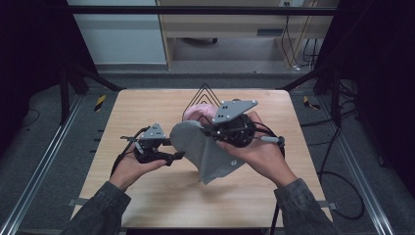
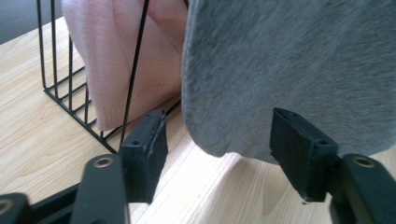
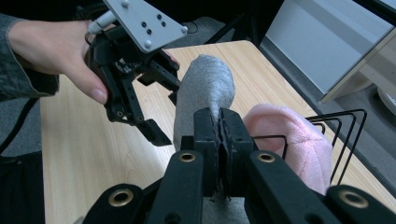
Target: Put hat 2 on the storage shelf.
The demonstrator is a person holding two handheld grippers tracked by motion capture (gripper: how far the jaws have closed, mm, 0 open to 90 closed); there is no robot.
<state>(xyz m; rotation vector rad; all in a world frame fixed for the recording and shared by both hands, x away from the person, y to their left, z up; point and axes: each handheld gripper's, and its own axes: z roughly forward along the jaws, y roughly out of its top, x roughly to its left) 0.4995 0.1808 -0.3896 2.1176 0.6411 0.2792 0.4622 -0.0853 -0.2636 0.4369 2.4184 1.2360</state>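
1. A grey cloth (image 1: 205, 149) hangs above the middle of a wooden table (image 1: 147, 105), lifted clear of the tabletop. It droops in a loose fold towards the near edge.
2. The right gripper (image 1: 209, 131) has its jaws pressed together on the cloth's upper edge. In the right gripper view the jaws meet with only a narrow strip of grey fabric between them. With so little fabric caught, the cloth could slide out and drop if it is pulled or shaken.
3. The left gripper (image 1: 180, 155) sits just left of the cloth with its jaws spread and holding nothing. In the left gripper view the cloth's rounded lower edge hangs just beyond the open jaws, not yet between them. If the jaws close now, they would probably miss or catch only a thin corner, which could then slip free.
4. Just beyond the cloth, on the far side, stands a black wire rack (image 2: 70, 100) holding a pink cloth (image 2: 126, 56). The grey cloth hangs close to both. If it swings that way it could snag on the wires, drag the pink cloth out, or tip the rack.
5. Cables trail from both grippers across the near part of the table. A sweeping hand movement could tangle one in the hanging cloth.
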